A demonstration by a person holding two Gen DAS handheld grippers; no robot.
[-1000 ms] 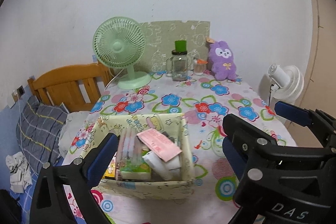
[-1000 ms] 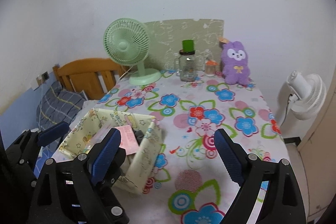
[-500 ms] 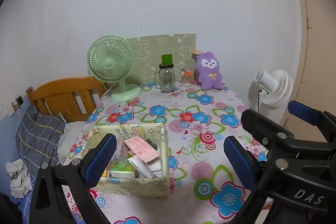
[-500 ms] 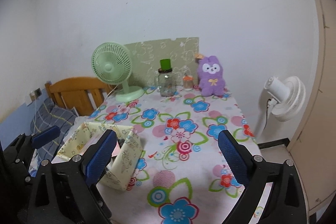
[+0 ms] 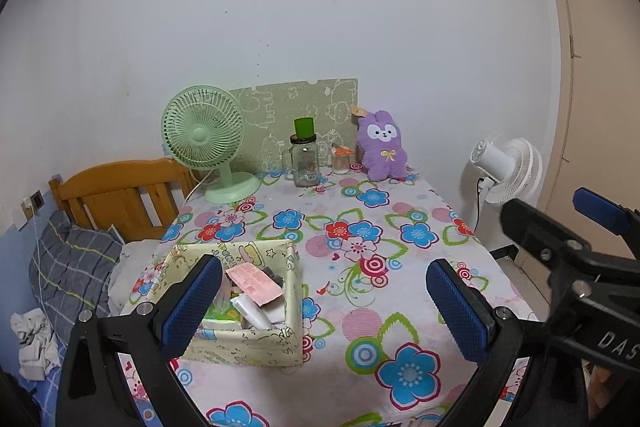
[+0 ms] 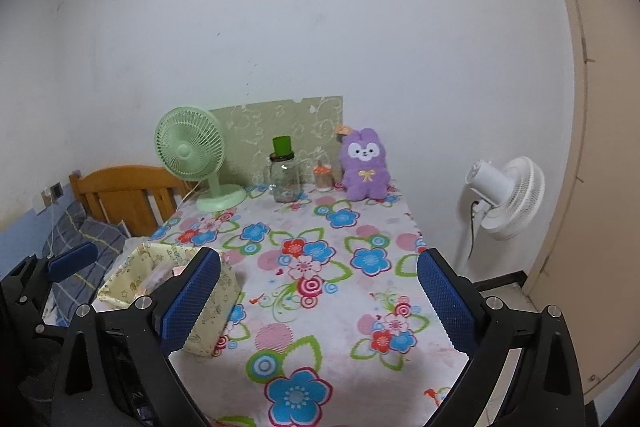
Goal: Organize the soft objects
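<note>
A purple plush rabbit [image 5: 383, 147] stands upright at the far end of the flower-patterned table [image 5: 360, 251], also in the right wrist view [image 6: 365, 165]. A pale yellow fabric box [image 5: 240, 303] with packets and tubes inside sits on the near left of the table; the right wrist view [image 6: 160, 291] shows it too. My left gripper [image 5: 324, 303] is open and empty, held back from the table's near edge beside the box. My right gripper [image 6: 318, 301] is open and empty over the near edge, far from the rabbit.
A green desk fan [image 5: 208, 143], a glass jar with a green cup on it [image 5: 305, 159], a small jar [image 5: 342, 161] and a green board [image 5: 296, 119] stand at the back. A white floor fan [image 5: 506, 171] is right of the table. A wooden bed with a pillow [image 5: 72, 259] is left.
Both grippers have drawn back and up from the table, so the box and rabbit look smaller and farther. Both stay open and empty.
</note>
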